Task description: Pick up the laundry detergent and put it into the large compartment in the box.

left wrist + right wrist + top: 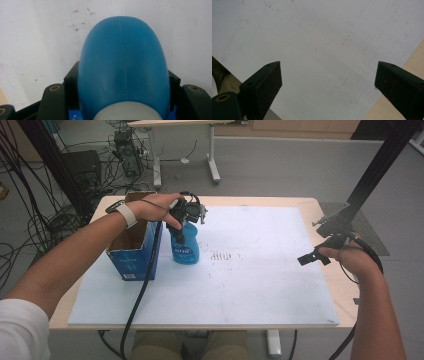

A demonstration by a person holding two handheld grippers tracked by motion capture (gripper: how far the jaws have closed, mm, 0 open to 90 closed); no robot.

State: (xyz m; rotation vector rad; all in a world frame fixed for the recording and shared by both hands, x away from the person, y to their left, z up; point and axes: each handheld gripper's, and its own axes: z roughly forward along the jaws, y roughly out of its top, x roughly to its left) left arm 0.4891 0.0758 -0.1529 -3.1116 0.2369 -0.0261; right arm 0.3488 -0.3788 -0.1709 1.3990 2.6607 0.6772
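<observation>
Left gripper (pixel 186 220) clamped on blue bottle (pixel 184 245), centre-left of frame, just beside blue carton (pixel 131 260). Right gripper (pixel 327 82) wide, empty, at right edge. Advised: keep bottle upright, lift clear of carton wall.

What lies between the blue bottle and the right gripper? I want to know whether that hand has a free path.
Bare white mat, faintly scuffed, separates the blue bottle from the right gripper in the high view.

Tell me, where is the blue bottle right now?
In the high view the blue bottle stands on the white mat, left of its middle, right beside the open blue box. The left claw grips it from above.
</observation>
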